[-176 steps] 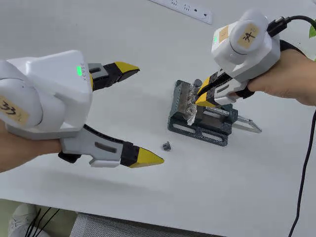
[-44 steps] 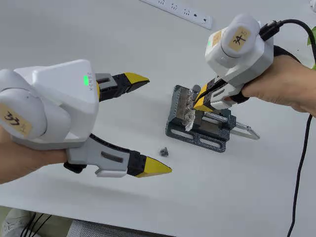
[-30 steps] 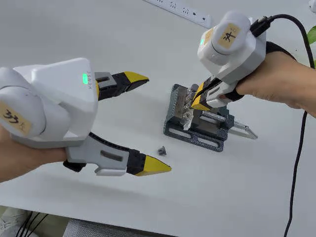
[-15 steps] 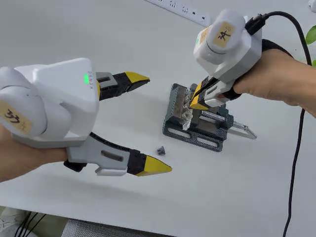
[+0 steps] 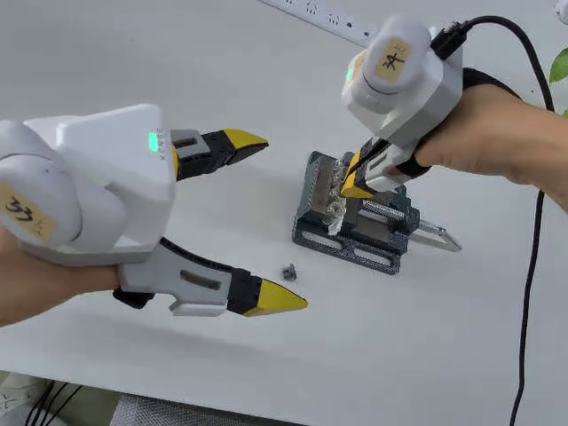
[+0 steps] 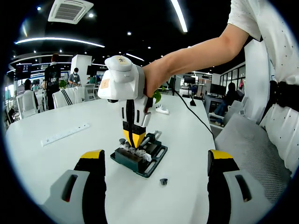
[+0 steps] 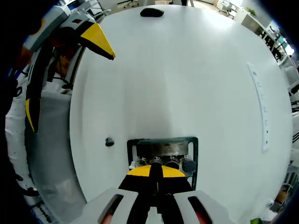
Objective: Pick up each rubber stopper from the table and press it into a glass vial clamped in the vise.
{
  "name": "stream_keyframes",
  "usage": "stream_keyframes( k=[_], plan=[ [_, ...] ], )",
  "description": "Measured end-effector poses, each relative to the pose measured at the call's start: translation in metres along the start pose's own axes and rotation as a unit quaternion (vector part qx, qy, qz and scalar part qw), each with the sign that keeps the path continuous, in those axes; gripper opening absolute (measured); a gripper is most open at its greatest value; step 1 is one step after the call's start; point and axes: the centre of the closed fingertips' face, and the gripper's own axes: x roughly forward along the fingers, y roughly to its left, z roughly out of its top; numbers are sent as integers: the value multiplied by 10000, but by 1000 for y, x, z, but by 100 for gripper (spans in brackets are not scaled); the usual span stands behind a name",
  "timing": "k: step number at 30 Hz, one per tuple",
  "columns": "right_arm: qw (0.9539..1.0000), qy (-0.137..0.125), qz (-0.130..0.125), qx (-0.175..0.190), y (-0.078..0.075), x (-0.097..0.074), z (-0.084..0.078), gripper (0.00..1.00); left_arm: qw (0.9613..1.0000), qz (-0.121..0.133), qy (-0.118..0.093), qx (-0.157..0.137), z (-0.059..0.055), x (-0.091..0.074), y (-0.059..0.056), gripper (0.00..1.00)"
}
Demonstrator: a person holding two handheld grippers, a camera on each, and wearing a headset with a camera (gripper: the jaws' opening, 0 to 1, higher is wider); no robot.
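A dark vise [image 5: 348,241] stands mid-table and clamps a row of glass vials [image 5: 335,206]. My right gripper [image 5: 351,188] hangs tips-down over the vials, jaws shut, with nothing visible between them. In the right gripper view its tips [image 7: 156,171] sit just above the vials [image 7: 171,163] in the vise [image 7: 161,143], some of which have dark stoppers on them. One loose grey rubber stopper [image 5: 288,271] lies on the table in front of the vise. My left gripper [image 5: 271,222] hovers open to the left of the stopper, empty.
A white power strip [image 5: 330,18] lies at the table's far edge. The vise's screw handle [image 5: 437,234] sticks out to the right. A black cable [image 5: 532,266] trails from the right hand. The table's front edge runs close below the left gripper.
My right gripper has tilted more upright and its body has shifted left, tips staying over the vials. The left gripper and the loose stopper have not moved.
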Motion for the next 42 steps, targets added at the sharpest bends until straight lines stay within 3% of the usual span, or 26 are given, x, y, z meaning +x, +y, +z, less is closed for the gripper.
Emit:
stream_keyframes(
  k=[7,10,13,17,30,33,42],
  plan=[
    [10000,19,-48,-36,2,0,0,0,10000,-3,-1,26,2,0,-1,90],
    [9999,-100,0,130,2,-1,-1,0,10000,-11,-10,56,5,-1,-3,90],
    [9999,-95,-35,-23,1,0,0,0,10000,-32,-7,83,7,-1,-4,90],
    [9999,-151,-53,30,0,0,1,1,10000,5,22,95,7,-4,-4,90],
    [9973,-647,-77,349,1,-4,-1,1,9999,91,76,109,5,-12,0,90],
    [9969,-692,-89,363,0,-3,0,1,9998,93,99,115,11,-6,-7,89],
    [9960,-782,-124,425,-1,-5,-2,1,9998,94,105,120,17,-3,-11,89]
  ],
)
